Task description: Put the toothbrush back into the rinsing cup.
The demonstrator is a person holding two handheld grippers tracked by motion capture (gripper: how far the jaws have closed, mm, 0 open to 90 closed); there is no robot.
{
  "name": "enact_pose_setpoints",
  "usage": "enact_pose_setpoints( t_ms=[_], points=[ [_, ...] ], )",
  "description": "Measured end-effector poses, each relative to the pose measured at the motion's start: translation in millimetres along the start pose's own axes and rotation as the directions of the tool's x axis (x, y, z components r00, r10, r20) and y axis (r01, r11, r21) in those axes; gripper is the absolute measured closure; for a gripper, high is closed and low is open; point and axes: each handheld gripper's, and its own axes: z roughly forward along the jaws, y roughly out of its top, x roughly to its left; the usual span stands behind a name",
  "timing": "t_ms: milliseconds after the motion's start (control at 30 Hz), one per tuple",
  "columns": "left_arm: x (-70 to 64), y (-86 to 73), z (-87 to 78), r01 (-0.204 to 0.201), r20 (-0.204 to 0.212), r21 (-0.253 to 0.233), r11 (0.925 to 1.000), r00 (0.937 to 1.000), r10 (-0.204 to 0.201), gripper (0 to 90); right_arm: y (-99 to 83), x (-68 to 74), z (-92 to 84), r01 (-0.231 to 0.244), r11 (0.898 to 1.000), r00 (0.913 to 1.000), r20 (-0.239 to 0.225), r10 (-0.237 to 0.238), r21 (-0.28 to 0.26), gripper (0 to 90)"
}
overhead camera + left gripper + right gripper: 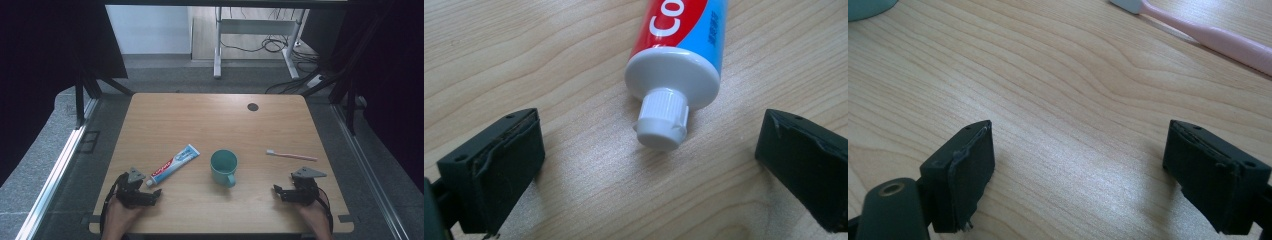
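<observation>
Wooden desk [210,110]: teal mug [224,167] near front centre; toothpaste tube [172,165] front left, cap between released left gripper [150,195] jaws, untouched; pink toothbrush [292,155] right; right gripper [278,192] released, front right corner.

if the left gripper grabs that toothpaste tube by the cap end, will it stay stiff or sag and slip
The toothpaste tube looks plump near its white shoulder, so it probably stays fairly firm there, while the flat far end may droop. Its glossy skin could be slippery; the ribbed cap likely offers better purchase. Lying flat on the table, it seems unlikely to roll far if nudged.
</observation>
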Motion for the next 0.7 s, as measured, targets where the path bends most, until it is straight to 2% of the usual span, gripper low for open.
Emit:
enact_pose_setpoints(
  t_ms=[133, 700],
  points=[
    [-1.3, 0.5, 0.7, 0.015, -0.008, -0.003, 0.9999, 0.9999, -0.015, 0.0, 0.0, 0.0, 0.0, 0.0, 1.0, 1.0, 0.0, 0.0, 0.0, 12.5],
    [-1.4, 1.9, 2.0, 0.021, -0.014, -0.004, 0.9998, 0.9997, -0.021, 0.0, 0.2, -0.2, 0.1, 0.005, 1.0, 1.0, -0.007, -0.005, 0.001, 12.5]
  ],
)
